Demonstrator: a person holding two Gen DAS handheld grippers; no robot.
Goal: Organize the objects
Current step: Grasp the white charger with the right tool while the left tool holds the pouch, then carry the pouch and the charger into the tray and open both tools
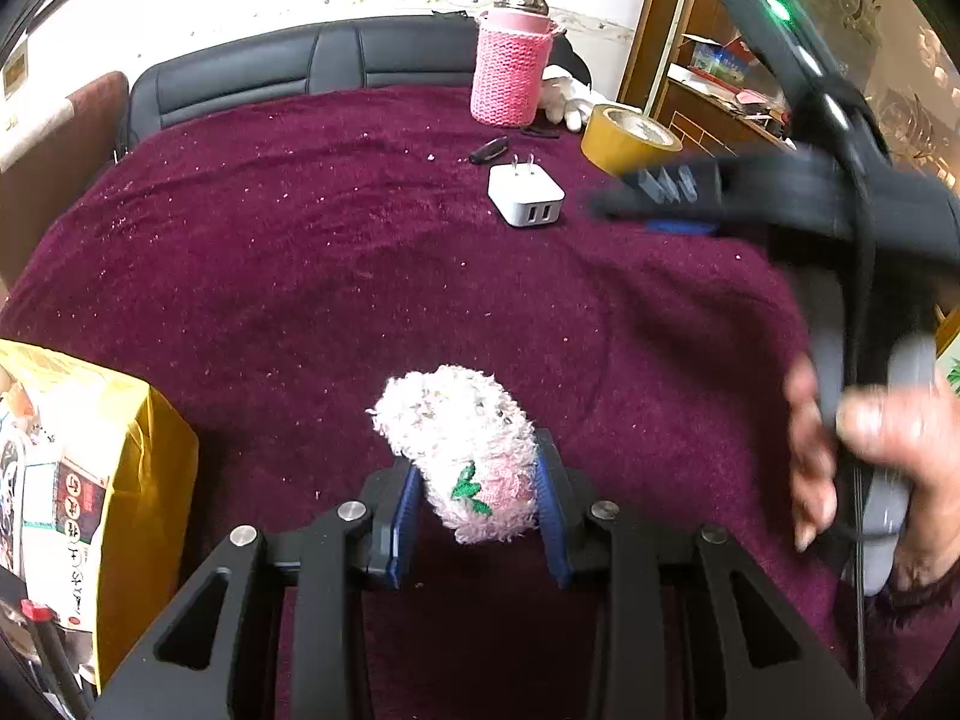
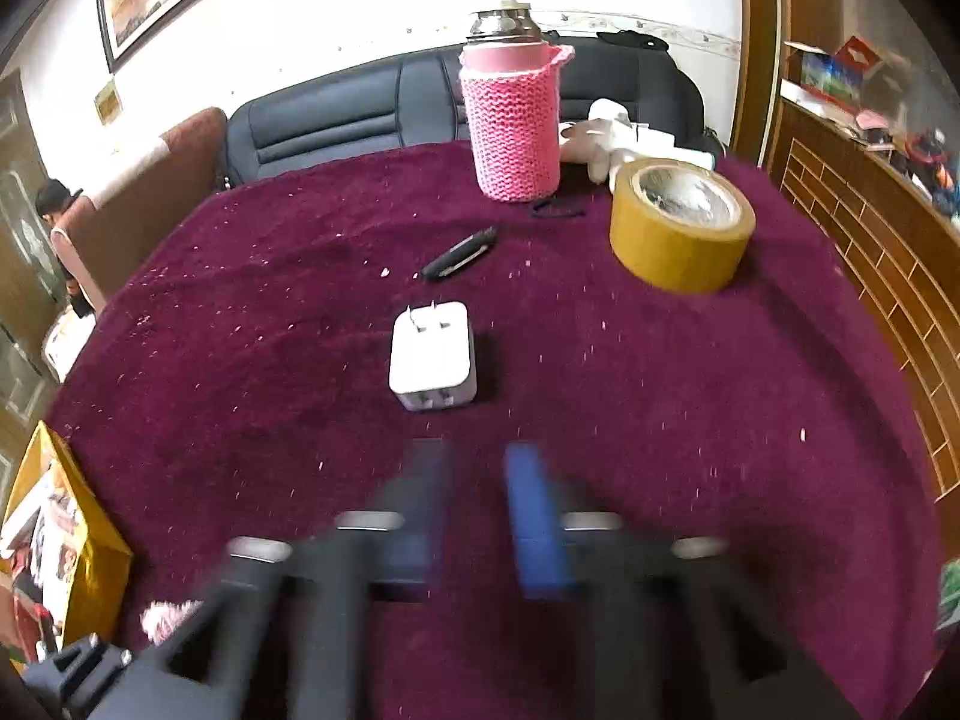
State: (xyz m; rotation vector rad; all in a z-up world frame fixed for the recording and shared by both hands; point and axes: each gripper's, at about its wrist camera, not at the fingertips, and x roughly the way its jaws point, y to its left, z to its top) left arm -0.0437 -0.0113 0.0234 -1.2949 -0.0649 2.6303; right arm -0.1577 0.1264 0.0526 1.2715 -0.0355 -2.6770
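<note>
A fluffy pink-and-white sock roll (image 1: 462, 450) with a green stitched leaf sits between the blue pads of my left gripper (image 1: 477, 498), which is shut on it just above the maroon cloth (image 1: 270, 276). Its fuzzy tip also shows in the right wrist view as a pink tuft (image 2: 168, 615). My right gripper (image 2: 477, 480) is blurred, its blue pads apart with nothing between them, a short way in front of the white USB charger (image 2: 433, 357). In the left wrist view the right gripper (image 1: 654, 204) hovers beside the charger (image 1: 526, 195), with a hand (image 1: 870, 438) holding it.
At the back stand a flask in a pink knitted cover (image 2: 515, 120), a yellow tape roll (image 2: 681, 228), a small black folding tool (image 2: 459, 252) and a white soft toy (image 2: 606, 138). A yellow bag with boxes (image 1: 138, 480) stands at the left edge. A black sofa (image 1: 270, 72) lies behind.
</note>
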